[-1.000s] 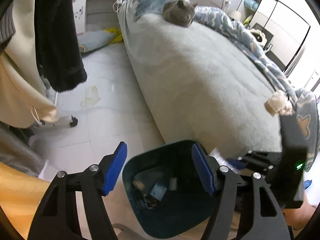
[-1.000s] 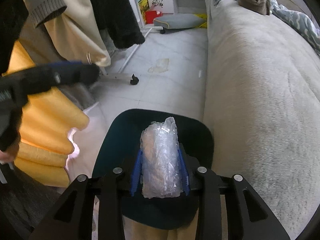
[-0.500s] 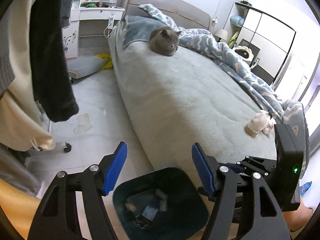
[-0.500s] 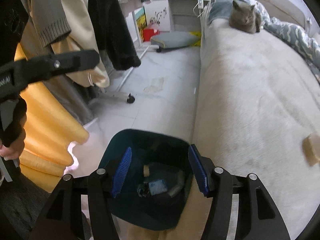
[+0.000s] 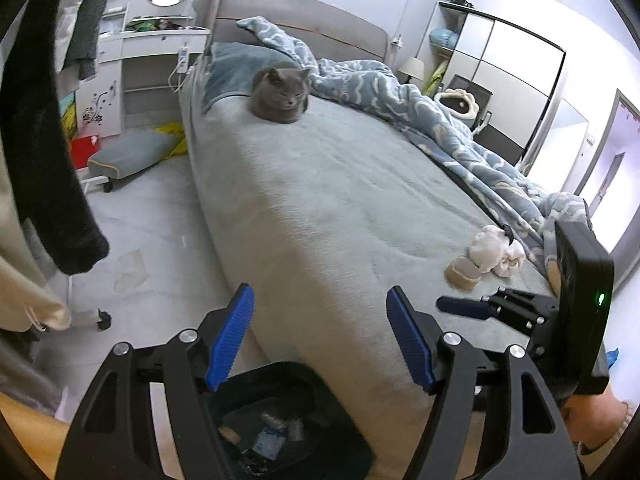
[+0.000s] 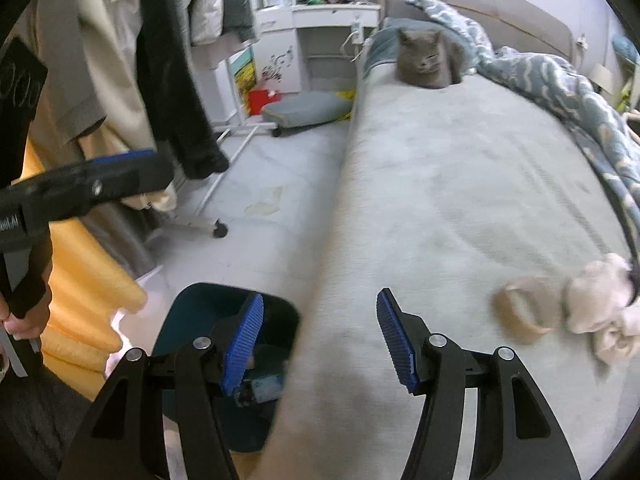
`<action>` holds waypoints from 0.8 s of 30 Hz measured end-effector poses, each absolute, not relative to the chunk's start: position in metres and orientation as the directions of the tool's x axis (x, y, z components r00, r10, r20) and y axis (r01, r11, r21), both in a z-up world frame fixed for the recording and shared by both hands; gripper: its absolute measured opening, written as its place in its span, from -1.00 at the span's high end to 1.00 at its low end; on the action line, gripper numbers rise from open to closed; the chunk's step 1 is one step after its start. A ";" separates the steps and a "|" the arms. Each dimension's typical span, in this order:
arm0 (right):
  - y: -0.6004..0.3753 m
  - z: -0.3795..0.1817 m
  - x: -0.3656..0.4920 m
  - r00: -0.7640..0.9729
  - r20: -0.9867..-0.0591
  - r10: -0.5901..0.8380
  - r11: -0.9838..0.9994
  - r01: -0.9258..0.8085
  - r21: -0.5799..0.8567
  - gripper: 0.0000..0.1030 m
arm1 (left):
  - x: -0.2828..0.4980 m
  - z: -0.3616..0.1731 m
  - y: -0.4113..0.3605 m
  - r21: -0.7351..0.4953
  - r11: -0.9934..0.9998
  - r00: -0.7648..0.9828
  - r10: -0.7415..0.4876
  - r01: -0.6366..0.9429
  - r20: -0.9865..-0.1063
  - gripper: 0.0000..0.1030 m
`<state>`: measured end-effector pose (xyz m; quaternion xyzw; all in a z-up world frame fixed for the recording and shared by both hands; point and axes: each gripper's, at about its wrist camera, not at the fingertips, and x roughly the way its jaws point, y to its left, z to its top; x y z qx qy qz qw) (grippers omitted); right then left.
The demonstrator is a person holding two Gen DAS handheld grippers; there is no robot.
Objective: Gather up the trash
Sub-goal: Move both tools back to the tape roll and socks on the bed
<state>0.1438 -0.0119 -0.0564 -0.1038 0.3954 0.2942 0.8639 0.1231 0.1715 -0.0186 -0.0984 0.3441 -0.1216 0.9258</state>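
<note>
Trash left to collect lies on the bed (image 6: 460,208) near its foot: a tape roll (image 6: 522,312) and, just beside it, a crumpled white wad (image 6: 600,304). Both look light. The roll seems stiff, best pinched across its wall; the wad is soft and should squash in any grip. Right gripper (image 6: 320,344) has its fingers spread and empty. Left gripper (image 5: 320,340) is opening, nothing between its fingers. The dark bin (image 6: 188,312) stands on the floor against the bed.

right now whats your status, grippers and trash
Left gripper opening, nothing between the jaws; right gripper open, empty. Bin beside the bed, trash inside. Tape roll and crumpled tissue on the bed. Nothing blocking them.
</note>
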 end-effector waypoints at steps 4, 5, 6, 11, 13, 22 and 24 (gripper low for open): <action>-0.042 -0.046 0.153 0.557 -0.720 0.415 0.831 -0.553 0.051 -0.17 | 0.132 -0.018 0.150 -0.256 0.949 0.725 -0.306 0.183 -0.617 -0.43; -0.048 -0.045 0.155 0.565 -0.716 0.410 0.836 -0.546 0.048 -0.17 | 0.134 -0.018 0.145 -0.254 0.948 0.723 -0.310 0.190 -0.617 -0.44; -0.054 -0.043 0.157 0.573 -0.713 0.405 0.841 -0.539 0.045 -0.18 | 0.137 -0.018 0.140 -0.252 0.947 0.720 -0.314 0.197 -0.619 -0.45; -0.086 -0.038 0.170 0.608 -0.699 0.377 0.867 -0.497 0.035 -0.19 | 0.151 -0.022 0.115 -0.234 0.947 0.703 -0.321 0.221 -0.634 -0.48; -0.099 -0.037 0.175 0.623 -0.697 0.355 0.876 -0.482 0.015 -0.20 | 0.156 -0.025 0.106 -0.230 0.946 0.696 -0.324 0.228 -0.641 -0.49; -0.150 -0.027 0.197 0.698 -0.655 0.289 0.917 -0.399 -0.022 -0.20 | 0.180 -0.034 0.075 -0.240 0.934 0.660 -0.358 0.265 -0.661 -0.51; -0.163 -0.026 0.203 0.709 -0.651 0.270 0.925 -0.378 -0.029 -0.20 | 0.184 -0.035 0.069 -0.239 0.932 0.654 -0.363 0.274 -0.664 -0.51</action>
